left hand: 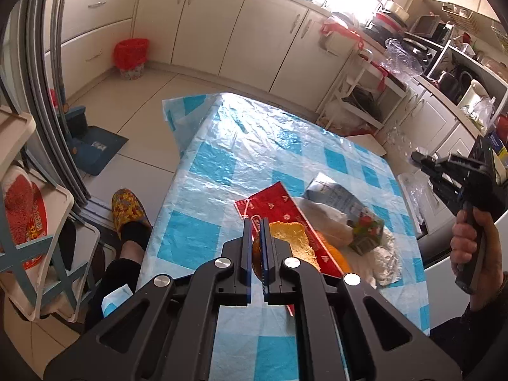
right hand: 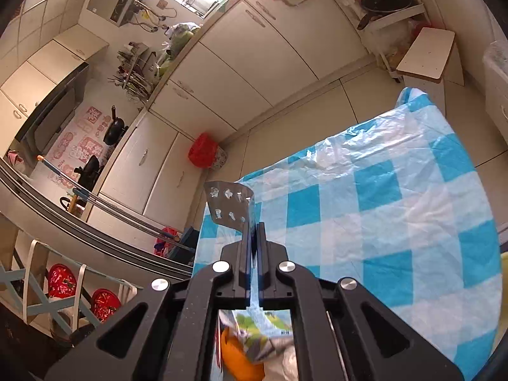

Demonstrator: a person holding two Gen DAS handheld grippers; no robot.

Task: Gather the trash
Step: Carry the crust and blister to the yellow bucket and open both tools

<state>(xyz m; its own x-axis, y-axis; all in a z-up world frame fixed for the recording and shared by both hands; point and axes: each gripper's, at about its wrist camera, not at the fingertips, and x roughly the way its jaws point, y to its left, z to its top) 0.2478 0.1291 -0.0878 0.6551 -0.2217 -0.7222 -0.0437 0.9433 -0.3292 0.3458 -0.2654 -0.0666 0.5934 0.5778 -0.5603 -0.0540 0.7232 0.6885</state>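
2 grippers up over a blue-checked table (left hand: 254, 146). Left gripper (left hand: 256, 225) clamped on an orange peel (left hand: 287, 238), pale pith up, pinched at its edge between near-touching pads. Under it, a trash heap at the table's near right: red wrapper (left hand: 270, 203), crumpled carton (left hand: 336, 197) with a fruit print, white plastic bag (left hand: 324, 219), foil scrap (left hand: 385, 260), more peel (left hand: 341, 262). Right gripper (right hand: 253, 225) pinched tight on a silver blister pack (right hand: 228, 201), cells burst, held out past the table's edge over the floor. In the left view, right gripper (left hand: 417, 158) off to the right, above table level, a hand (left hand: 470, 241) round its grip. Red-lined bin (left hand: 130, 57) far off on the floor against the cabinets, well apart from both grippers. Slippered foot (left hand: 128, 209) beside the table's left edge.
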